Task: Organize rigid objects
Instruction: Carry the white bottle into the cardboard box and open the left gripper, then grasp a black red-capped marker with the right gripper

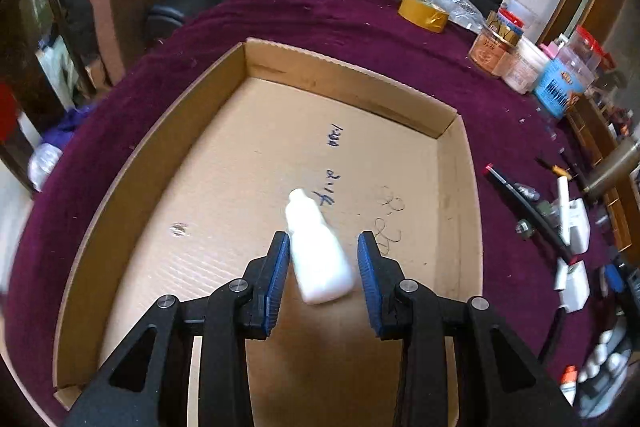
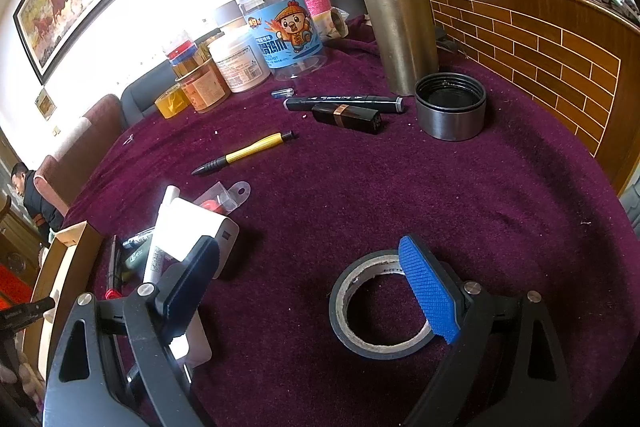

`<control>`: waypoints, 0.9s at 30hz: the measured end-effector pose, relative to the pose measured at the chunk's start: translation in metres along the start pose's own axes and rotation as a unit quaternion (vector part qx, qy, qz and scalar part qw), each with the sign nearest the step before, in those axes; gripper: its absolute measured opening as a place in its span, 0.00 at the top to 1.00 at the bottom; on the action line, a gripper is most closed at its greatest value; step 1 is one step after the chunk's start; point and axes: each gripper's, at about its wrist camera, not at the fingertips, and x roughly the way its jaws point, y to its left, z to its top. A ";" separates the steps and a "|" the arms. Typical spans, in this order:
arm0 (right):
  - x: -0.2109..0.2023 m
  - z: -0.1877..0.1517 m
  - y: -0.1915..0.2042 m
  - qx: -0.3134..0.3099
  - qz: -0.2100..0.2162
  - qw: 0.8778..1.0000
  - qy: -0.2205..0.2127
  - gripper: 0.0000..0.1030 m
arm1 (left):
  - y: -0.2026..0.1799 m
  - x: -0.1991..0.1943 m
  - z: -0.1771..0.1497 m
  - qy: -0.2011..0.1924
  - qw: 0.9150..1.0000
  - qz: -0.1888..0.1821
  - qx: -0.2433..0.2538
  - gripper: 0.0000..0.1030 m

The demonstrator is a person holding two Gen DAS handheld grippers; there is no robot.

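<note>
In the left wrist view a small white bottle (image 1: 318, 251) lies blurred on the floor of a shallow cardboard box (image 1: 152, 163), between the open fingers of my left gripper (image 1: 324, 247), which do not touch it. In the right wrist view my right gripper (image 2: 316, 267) is open and empty just above the purple cloth. A roll of black tape (image 2: 380, 307) lies flat by its right finger (image 2: 428, 291). A white power adapter (image 2: 192, 227) lies by its left finger.
On the purple table (image 2: 400, 187) lie a yellow pen (image 2: 244, 153), a black marker (image 2: 344, 103), a lipstick (image 2: 348, 117), a steel flask (image 2: 392, 7) with its cap (image 2: 450, 111), and several jars (image 2: 280, 27). A brick-patterned wall (image 2: 540, 59) stands at the right. The box corner (image 2: 64, 259) is at the left.
</note>
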 end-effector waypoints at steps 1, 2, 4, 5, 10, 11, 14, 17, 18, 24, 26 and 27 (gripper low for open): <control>0.000 0.000 0.000 0.000 0.000 1.000 0.000 0.11 | 0.000 0.000 0.001 -0.001 1.000 -0.006 0.001 0.62; 0.000 0.000 0.000 0.000 0.000 1.000 0.000 0.11 | -0.002 -0.001 0.004 -0.005 1.000 -0.004 0.005 0.58; 0.000 0.000 0.000 0.000 0.000 1.000 0.000 0.11 | -0.008 -0.003 0.009 -0.007 1.000 0.004 0.014 0.56; 0.000 0.000 0.000 0.000 0.000 1.000 0.000 0.11 | -0.011 -0.004 0.013 -0.005 1.000 0.001 0.014 0.56; 0.000 0.000 0.000 -0.001 -0.002 1.000 0.000 0.11 | -0.016 -0.016 0.031 -0.056 0.998 -0.002 0.031 0.43; 0.000 0.000 0.000 -0.001 -0.002 1.000 0.000 0.11 | -0.012 -0.015 0.034 -0.076 0.997 0.010 0.029 0.43; 0.000 0.000 0.000 0.000 -0.001 1.000 0.000 0.11 | 0.007 0.002 0.034 -0.054 0.998 0.011 -0.013 0.43; 0.000 -0.001 0.000 -0.002 -0.004 1.000 0.000 0.11 | 0.018 0.020 0.024 0.003 0.999 -0.009 -0.053 0.43; 0.000 -0.001 0.000 -0.003 -0.005 1.000 0.000 0.11 | 0.012 0.018 0.020 0.001 0.999 0.005 -0.037 0.43; 0.001 -0.001 0.001 -0.006 -0.009 1.000 0.002 0.10 | -0.019 0.011 -0.013 0.021 0.999 0.024 0.033 0.30; 0.002 0.000 0.003 -0.011 -0.013 1.000 0.006 0.09 | -0.021 0.006 -0.017 0.015 0.999 0.005 0.037 0.30; 0.003 0.000 0.005 -0.016 -0.020 1.000 0.010 0.10 | -0.020 0.003 -0.017 0.008 0.999 -0.008 0.033 0.30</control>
